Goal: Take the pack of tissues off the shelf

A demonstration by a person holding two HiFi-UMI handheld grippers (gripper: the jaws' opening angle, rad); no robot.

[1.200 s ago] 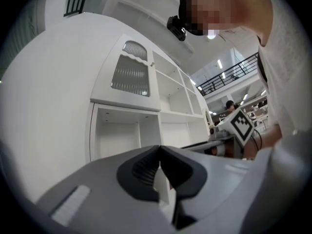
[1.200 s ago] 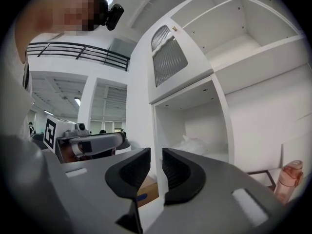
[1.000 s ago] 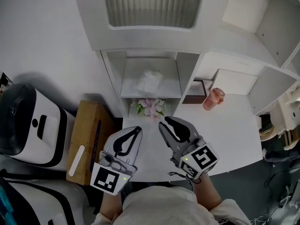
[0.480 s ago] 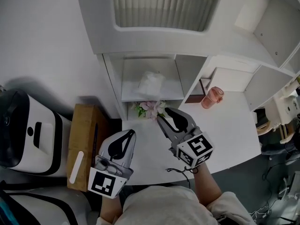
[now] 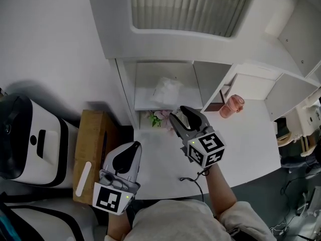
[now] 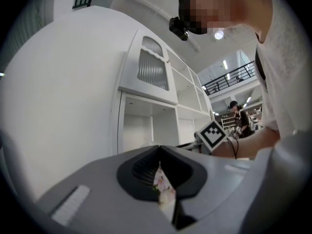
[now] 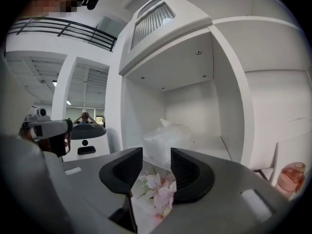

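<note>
Reaching ahead over the white desk in the head view, the right gripper is held out on a nearly straight forearm, its tips close in front of the shelf and just above a bunch of pink flowers. Its fingers have just been opening and stand wide apart with nothing between them. The left gripper hangs back near the body at the desk's left edge, pointing the same way, beside a cardboard box. The pack of tissues lies on the shelf board inside the open compartment, a crumpled pale bundle, well apart from both grippers. A pink cup stands on the desk to the right.

From the left gripper view, the left gripper points level at the shelf unit; its fingers meet at the tips and hold nothing, with only a sliver of the flowers showing behind them.

From the right gripper view, the right gripper aims slightly downward into the compartment. Its fingers are spread and empty, with the flowers showing low in the gap. Beyond them the pack of tissues sits on the board left of centre, broader than tall, its long side running across the shelf and a pinched corner sticking up. The pink cup shows at the lower right.
</note>
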